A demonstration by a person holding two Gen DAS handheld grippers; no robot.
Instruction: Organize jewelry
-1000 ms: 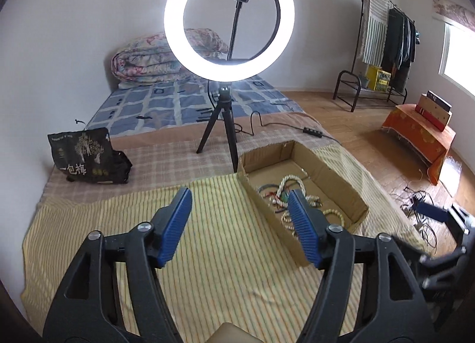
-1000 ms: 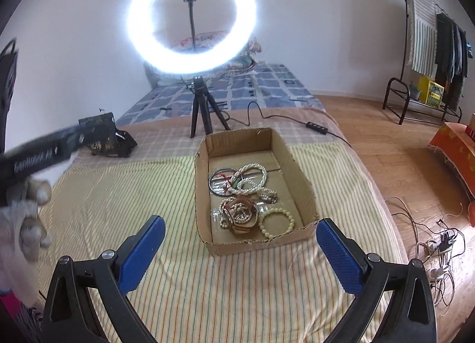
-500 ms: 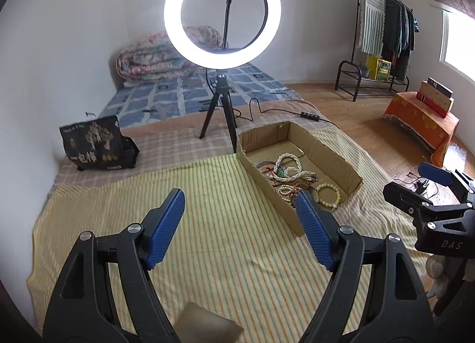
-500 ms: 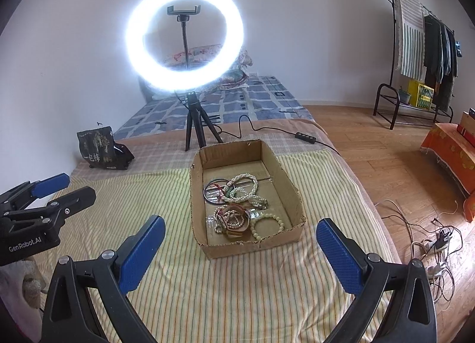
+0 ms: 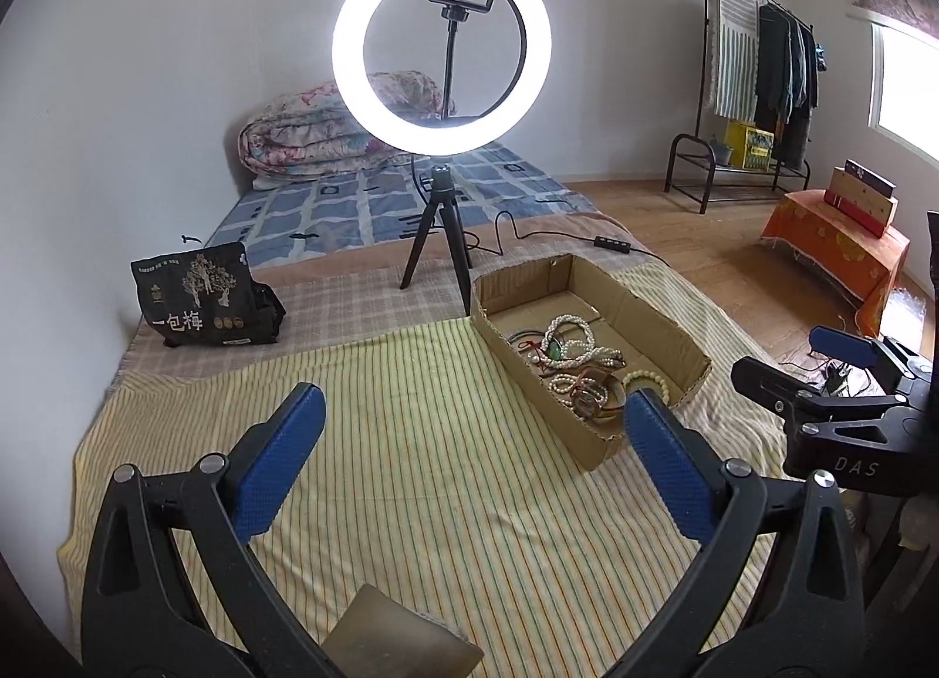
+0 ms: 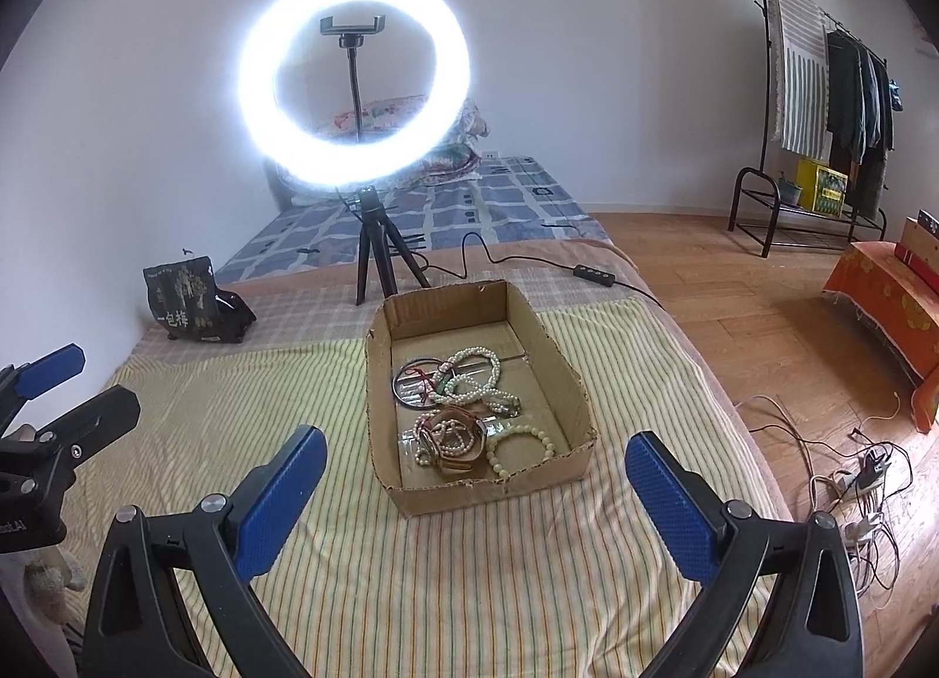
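Left wrist view: striped cloth point(image 5: 411, 443) fills the lower half, bare across centre and left, so there is open room there. Cardboard box point(image 5: 587, 361) sits right of centre, angled, its near corner just above the right blue pad. Jewelry point(image 5: 572, 355) lies heaped in the box's near half; the far half is bare cardboard. Ring light point(image 5: 441, 50) on its tripod stands behind the box at upper centre, one leg close to the box's far-left corner. Black bag point(image 5: 205, 296) at left against the wall. The cloth's right edge drops to wood floor point(image 5: 704, 243). Left gripper point(image 5: 469, 437) has jaws spread wide, just been opening, nothing between them, only cloth below. A tan card edge point(image 5: 399, 637) shows at bottom centre. The right gripper shows at the right edge, pads apart.

Right wrist view: box point(image 6: 475, 384) in the centre, seen nearly end on, cloth point(image 6: 411, 578) free in front of it and on both sides. Jewelry point(image 6: 463, 414) sits in the near and middle part, with pearl strands, a dark bangle and a pale bead bracelet. Cables point(image 6: 851, 472) lie on the floor at lower right. Right gripper point(image 6: 469, 484) has jaws wide apart, empty, touching nothing; the box's near wall lies between the pads in the frame. The left gripper shows at the left edge, open.
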